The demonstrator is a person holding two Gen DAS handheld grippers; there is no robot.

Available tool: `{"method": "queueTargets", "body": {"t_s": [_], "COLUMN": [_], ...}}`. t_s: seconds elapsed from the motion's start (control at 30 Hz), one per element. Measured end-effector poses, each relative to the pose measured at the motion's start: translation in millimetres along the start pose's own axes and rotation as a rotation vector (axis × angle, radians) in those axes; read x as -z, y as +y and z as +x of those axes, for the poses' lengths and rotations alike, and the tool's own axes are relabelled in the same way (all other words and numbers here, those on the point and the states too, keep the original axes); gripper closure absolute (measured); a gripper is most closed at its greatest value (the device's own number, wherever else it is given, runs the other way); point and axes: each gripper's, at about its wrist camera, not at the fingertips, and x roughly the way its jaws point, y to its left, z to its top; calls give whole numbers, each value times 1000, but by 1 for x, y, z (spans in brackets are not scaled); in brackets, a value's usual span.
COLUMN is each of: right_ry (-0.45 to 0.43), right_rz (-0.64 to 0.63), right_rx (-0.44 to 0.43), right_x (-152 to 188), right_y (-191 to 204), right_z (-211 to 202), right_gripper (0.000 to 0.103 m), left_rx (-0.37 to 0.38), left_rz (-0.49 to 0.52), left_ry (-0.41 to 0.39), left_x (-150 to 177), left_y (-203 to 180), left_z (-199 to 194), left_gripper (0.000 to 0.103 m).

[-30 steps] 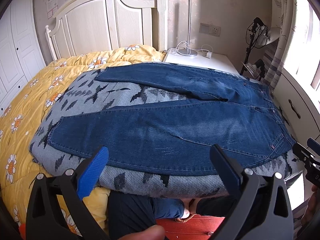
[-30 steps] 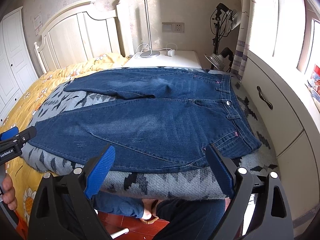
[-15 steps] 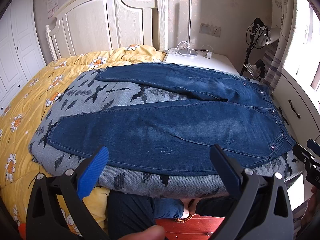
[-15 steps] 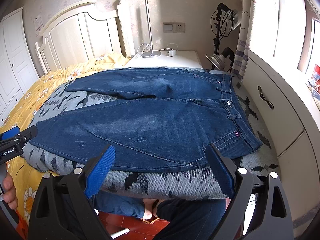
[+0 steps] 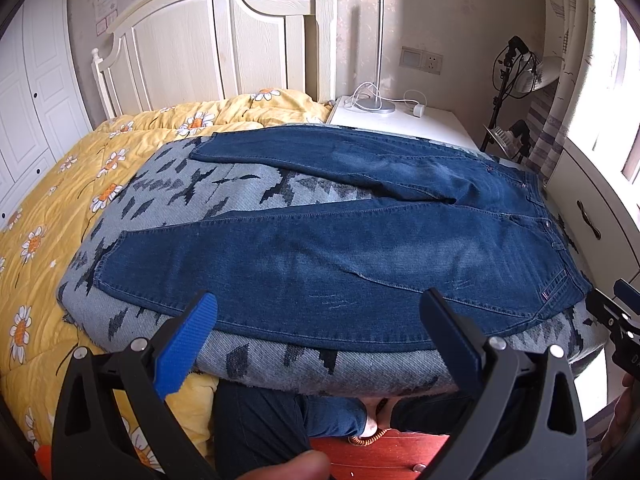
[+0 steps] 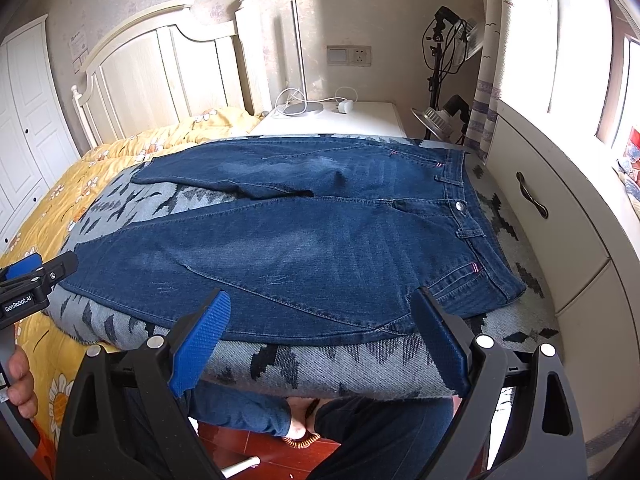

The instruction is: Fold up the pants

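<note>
Dark blue jeans (image 5: 340, 256) lie flat on a grey patterned blanket (image 5: 248, 184), both legs spread apart toward the left and the waistband at the right. In the right wrist view the same jeans (image 6: 312, 248) show their button and waistband at the right. My left gripper (image 5: 320, 312) hovers open just above the near hem edge of the closer leg, holding nothing. My right gripper (image 6: 320, 312) is open too, above the near edge close to the hip. Each gripper shows at the rim of the other's view.
The blanket (image 6: 340, 364) covers a bed with a yellow flowered quilt (image 5: 52, 208) and white headboard (image 5: 208, 40). A white nightstand (image 6: 340, 120) with a lamp base stands behind. A white cabinet (image 6: 560, 232) runs along the right. A person's legs (image 5: 280, 420) stand below the bed edge.
Both grippers have barely shifted; the jeans lie as before and both jaws stay apart.
</note>
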Motion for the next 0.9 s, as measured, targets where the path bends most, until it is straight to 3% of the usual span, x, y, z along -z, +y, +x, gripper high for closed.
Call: {"method": "queueTargets", "body": {"t_s": [0.9], "right_ry": [4], "right_rz": [7], "right_rx": [-13], "right_x": [1], "right_y": [-2], "right_z": [-2], "right_gripper": [15], "left_rx": [1], "left_rz": [-3], "left_ry": [3], "left_x": [1], "left_y": [0], "left_z": [-1], "left_gripper": [2]}}
